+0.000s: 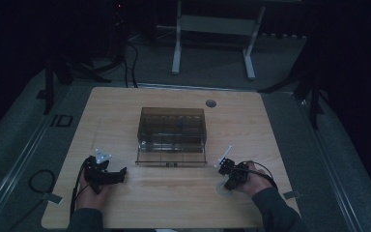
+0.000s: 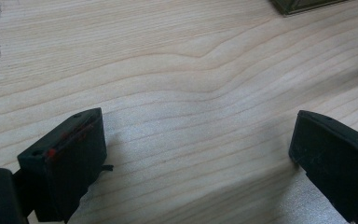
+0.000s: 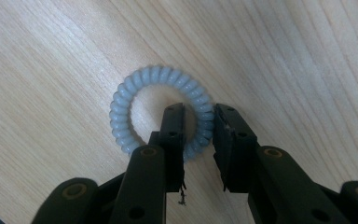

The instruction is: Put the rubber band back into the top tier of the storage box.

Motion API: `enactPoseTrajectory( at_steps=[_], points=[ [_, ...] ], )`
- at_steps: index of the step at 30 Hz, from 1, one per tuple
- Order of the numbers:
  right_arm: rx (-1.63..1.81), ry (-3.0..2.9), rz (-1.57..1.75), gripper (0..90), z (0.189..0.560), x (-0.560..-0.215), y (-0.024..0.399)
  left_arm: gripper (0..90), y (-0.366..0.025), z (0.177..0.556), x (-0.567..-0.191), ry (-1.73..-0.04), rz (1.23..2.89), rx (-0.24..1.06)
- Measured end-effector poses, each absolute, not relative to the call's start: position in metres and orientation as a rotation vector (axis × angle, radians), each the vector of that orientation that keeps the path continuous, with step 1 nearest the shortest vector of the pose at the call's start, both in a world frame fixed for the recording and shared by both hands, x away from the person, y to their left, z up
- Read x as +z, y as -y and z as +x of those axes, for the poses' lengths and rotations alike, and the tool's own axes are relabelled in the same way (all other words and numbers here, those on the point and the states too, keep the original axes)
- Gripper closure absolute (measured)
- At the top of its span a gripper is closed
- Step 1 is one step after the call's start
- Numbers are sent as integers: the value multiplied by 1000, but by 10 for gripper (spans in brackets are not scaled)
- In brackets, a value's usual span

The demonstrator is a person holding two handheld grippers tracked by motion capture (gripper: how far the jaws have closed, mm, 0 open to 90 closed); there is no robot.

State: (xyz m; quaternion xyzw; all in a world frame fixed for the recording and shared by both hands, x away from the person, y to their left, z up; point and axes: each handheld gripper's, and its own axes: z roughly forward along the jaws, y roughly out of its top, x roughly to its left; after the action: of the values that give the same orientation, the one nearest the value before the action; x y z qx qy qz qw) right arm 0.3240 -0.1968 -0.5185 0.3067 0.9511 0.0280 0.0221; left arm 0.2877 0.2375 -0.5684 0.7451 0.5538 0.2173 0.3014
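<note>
A pale blue spiral hair tie lies flat on the wooden table, seen faintly as a hair tie under the person's right hand. My right gripper points down at it, one jaw inside the ring and one outside, closed against the coil strand between them. The same right gripper sits near the table's front right. My left gripper stands open over bare wood with nothing between its jaws; as the left gripper it rests at the front left.
A smoky transparent drawer box stands mid-table, its clear drawer pulled toward the person; its corner edges the left gripper view. A round cable hole lies behind it. A white desk frame stands beyond.
</note>
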Motion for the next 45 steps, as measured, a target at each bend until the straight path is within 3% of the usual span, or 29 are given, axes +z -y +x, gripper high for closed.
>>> enactPoseTrajectory(
  at_steps=[24,45],
  points=[
    [-53,-2991,862,817,327,-519,189,38,-237,288,-568,-1469,1977,577],
    [17,-2951,868,817,331,-489,192,38,-237,288,-568,-1469,1976,576]
  ],
)
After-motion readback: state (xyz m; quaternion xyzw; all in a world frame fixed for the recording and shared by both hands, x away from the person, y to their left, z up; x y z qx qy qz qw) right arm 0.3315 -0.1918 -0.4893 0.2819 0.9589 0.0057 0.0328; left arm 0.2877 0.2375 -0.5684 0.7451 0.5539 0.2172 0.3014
